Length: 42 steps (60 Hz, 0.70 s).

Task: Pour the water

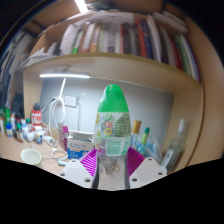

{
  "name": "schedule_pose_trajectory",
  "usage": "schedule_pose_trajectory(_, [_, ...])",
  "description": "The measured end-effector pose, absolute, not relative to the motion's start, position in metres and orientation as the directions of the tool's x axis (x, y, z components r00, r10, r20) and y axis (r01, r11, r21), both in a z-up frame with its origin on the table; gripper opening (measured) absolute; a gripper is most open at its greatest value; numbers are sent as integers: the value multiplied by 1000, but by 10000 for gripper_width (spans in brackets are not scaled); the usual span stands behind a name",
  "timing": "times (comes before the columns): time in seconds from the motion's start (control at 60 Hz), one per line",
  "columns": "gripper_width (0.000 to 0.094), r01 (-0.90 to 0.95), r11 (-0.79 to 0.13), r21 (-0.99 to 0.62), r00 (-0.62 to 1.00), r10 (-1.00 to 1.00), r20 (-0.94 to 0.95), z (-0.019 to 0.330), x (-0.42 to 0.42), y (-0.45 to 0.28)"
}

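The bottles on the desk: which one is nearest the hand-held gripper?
The green-capped bottle, standing between the hand-held gripper fingers; the small bottles stand far off by the wall.

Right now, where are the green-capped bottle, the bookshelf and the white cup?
Green-capped bottle (112, 100): gripper view, on its green cap.
Bookshelf (120, 40): gripper view, on the row of books.
White cup (32, 156): gripper view, on its rim.

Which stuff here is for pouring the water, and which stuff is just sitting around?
For the job:
- bottle with the green cap, held upright
- hand-held gripper, its fingers shut on the bottle

Just sitting around:
- books on the shelf
- small white bowl on the desk
- little bottles far along the desk
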State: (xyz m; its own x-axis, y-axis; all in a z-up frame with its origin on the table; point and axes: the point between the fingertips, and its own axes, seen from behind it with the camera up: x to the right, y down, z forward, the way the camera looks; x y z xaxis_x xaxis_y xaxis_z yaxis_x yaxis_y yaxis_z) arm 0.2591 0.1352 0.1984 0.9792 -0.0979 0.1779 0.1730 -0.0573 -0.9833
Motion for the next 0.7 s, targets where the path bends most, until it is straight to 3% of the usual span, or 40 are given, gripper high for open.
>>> schedule_pose_trajectory(0.133, [356, -92, -49, -995, 994, -68, -88, 170, 282, 139])
schedule_pose_trajectory(0.15, [356, -122, -23, -992, 988, -94, -119, 152, 274, 131])
schedule_pose_trajectory(0.533, [364, -38, -91, -995, 999, 19, -40, 92, 250, 138])
schedule_pose_trajectory(0.7, [384, -20, -34, -999, 1000, 19, -20, 95, 250, 132])
